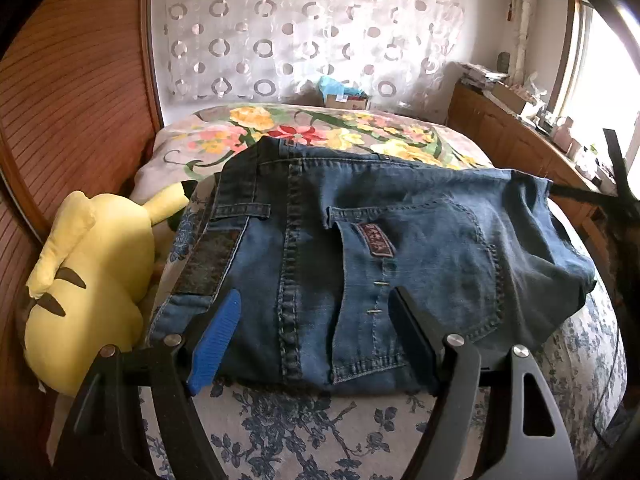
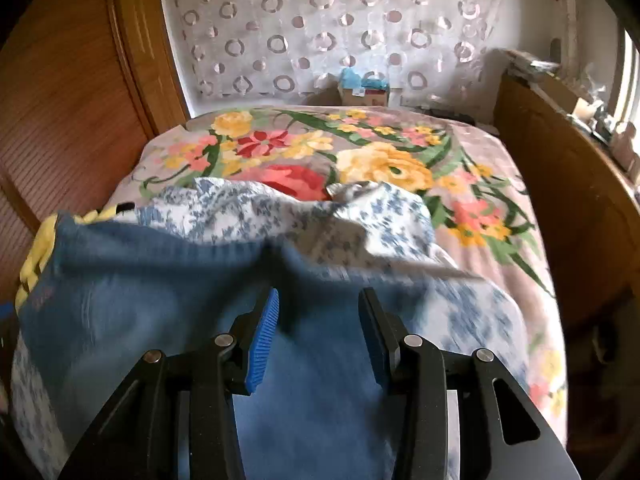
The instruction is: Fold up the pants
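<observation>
- On the bed, the pants lie folded into a compact block, back pocket up, just right of the yellow plush toy.
- I judge the fold nearly done; I should square the near edge and press creases flat, not tug.
- My left gripper hovers wide open over the near edge, angled downward, gripping nothing.
- My right gripper stands partly open above blurred denim, holding nothing.

Pants lie on bed, toy left.
</observation>
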